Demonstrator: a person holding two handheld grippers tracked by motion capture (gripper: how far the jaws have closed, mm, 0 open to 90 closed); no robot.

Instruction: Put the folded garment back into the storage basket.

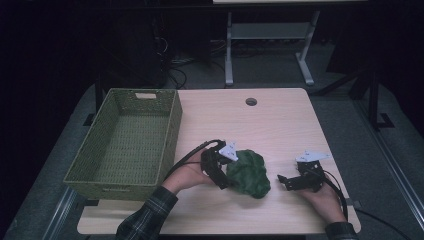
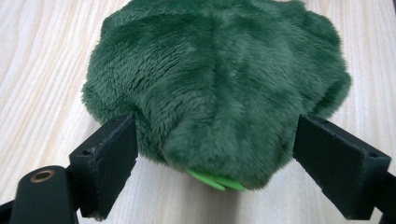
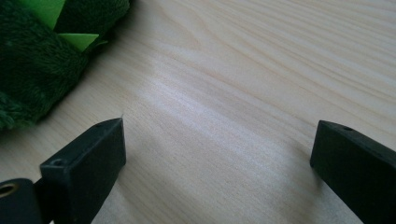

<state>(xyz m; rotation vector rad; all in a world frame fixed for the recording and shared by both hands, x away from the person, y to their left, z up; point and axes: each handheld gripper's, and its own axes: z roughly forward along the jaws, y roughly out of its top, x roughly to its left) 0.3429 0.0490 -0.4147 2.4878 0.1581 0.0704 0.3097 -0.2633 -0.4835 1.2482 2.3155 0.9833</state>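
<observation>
Judging by its fur, the green plush toy (image 2: 219, 88) is soft, light; its bulge between the left gripper's (image 2: 215, 149) spread fingers should be pinched. The right gripper (image 3: 219, 158) is spread, empty.

We hold the left gripper (image 1: 231, 170) low over the table, forearm coming in from the bottom left, wrist bent inward. Its jaws stand wide apart and do not press on anything. Our right gripper (image 1: 284, 180) rests low at the right side, pointing left, its jaws also spread wide.
</observation>
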